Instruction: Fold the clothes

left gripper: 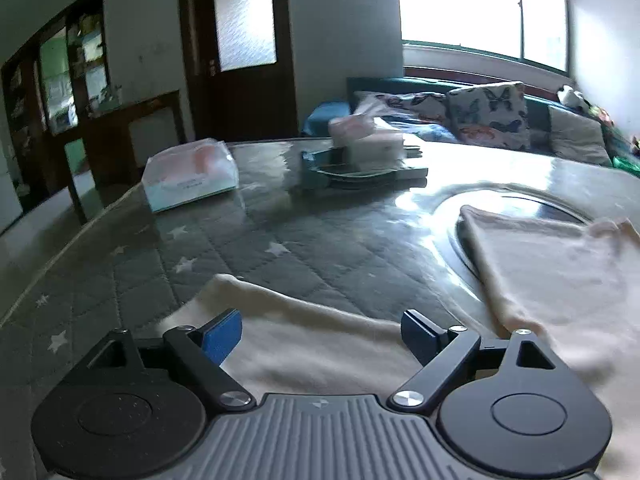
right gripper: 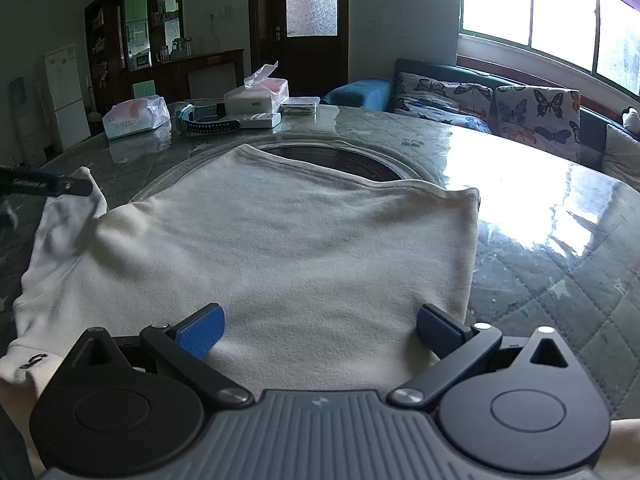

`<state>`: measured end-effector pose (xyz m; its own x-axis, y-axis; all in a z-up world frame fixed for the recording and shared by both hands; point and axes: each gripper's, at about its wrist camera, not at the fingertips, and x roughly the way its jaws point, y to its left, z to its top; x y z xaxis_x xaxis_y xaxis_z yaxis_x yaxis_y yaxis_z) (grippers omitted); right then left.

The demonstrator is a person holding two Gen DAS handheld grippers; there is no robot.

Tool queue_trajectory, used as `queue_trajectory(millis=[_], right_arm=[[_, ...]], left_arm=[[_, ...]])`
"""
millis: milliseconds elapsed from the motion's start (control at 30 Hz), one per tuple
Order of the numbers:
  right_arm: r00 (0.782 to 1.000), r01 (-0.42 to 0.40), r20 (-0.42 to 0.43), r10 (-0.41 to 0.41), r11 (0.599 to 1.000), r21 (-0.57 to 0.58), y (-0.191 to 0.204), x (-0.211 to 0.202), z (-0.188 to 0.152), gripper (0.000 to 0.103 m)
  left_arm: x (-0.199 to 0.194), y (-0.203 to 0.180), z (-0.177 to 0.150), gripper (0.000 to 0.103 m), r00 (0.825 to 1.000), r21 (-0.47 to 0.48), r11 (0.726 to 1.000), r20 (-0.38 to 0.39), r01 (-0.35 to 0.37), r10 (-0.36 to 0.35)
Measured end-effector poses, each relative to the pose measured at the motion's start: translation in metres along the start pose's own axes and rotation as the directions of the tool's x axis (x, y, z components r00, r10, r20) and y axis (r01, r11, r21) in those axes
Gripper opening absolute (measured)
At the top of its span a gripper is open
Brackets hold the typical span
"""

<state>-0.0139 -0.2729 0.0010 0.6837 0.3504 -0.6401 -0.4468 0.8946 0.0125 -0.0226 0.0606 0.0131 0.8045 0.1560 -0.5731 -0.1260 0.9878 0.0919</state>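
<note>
A cream fleece garment (right gripper: 280,248) lies flat on the quilted, glass-topped table (right gripper: 540,264), its right side folded in to a straight edge. One sleeve (right gripper: 60,216) spreads to the left. My right gripper (right gripper: 320,330) hovers over the garment's near edge, open, with the cloth lying under its blue pads (right gripper: 202,330) and not pinched. My left gripper (left gripper: 322,336) is also open, above the sleeve (left gripper: 312,344); the garment's folded body (left gripper: 560,276) lies to its right. In the right wrist view a dark finger (right gripper: 48,186) of the left gripper shows beside the sleeve end.
At the table's far side lie a tissue pack (right gripper: 134,120), an open white tissue box (right gripper: 260,94) and a wristwatch (right gripper: 204,122). A round dark inset (right gripper: 340,160) lies partly under the garment. Behind the table a sofa with butterfly cushions (right gripper: 536,114) stands under a bright window.
</note>
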Motion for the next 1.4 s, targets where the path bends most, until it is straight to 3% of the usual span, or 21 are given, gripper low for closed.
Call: queue_trajectory(millis=[167,367,600,867,1000,1100,1267,1400], right_arm=[[1.0,0.003,-0.001,-0.003,1.0,-0.003,0.001,0.0,0.0,0.103],[1.0,0.003,-0.009,-0.004,0.999,-0.035,0.005,-0.004,0.006,0.103],[0.997,-0.071,0.022,0.074,0.994,-0.083,0.025,-0.016,0.013,0.103],[0.988,-0.153,-0.044,0.147,0.971,-0.181,0.052,-0.012,-0.003,0.103],[0.986,-0.164,-0.054,0.156,0.96,-0.229,0.058,-0.019,0.002,0.103],[0.983,-0.181,-0.045,0.175,0.956,-0.23,0.065,-0.017,0.01,0.103],[0.976,-0.218,-0.055,0.211,0.945,-0.245,0.081,-0.006,0.019,0.103],[0.961,-0.276,-0.107,0.256,0.917,-0.288,0.098,0.0,0.013,0.103]], left_arm=[[-0.006,-0.019,-0.014,0.09,0.998,0.133,0.99,0.015,-0.057,0.056],[-0.009,-0.012,-0.017,0.09,0.995,0.159,0.982,0.006,-0.102,0.102],[-0.012,-0.003,-0.019,0.09,0.99,0.153,0.978,-0.011,-0.14,0.143],[-0.016,0.002,-0.021,0.091,0.983,0.181,0.968,-0.015,-0.175,0.181],[-0.023,0.003,-0.014,0.091,0.984,0.156,0.972,0.004,-0.178,0.18],[-0.027,-0.003,-0.007,0.091,0.992,0.121,0.984,0.016,-0.13,0.129],[-0.022,-0.024,-0.009,0.092,0.998,0.162,0.985,0.005,-0.058,0.058],[-0.02,-0.029,-0.022,0.093,0.998,0.21,0.976,-0.007,-0.055,0.058]])
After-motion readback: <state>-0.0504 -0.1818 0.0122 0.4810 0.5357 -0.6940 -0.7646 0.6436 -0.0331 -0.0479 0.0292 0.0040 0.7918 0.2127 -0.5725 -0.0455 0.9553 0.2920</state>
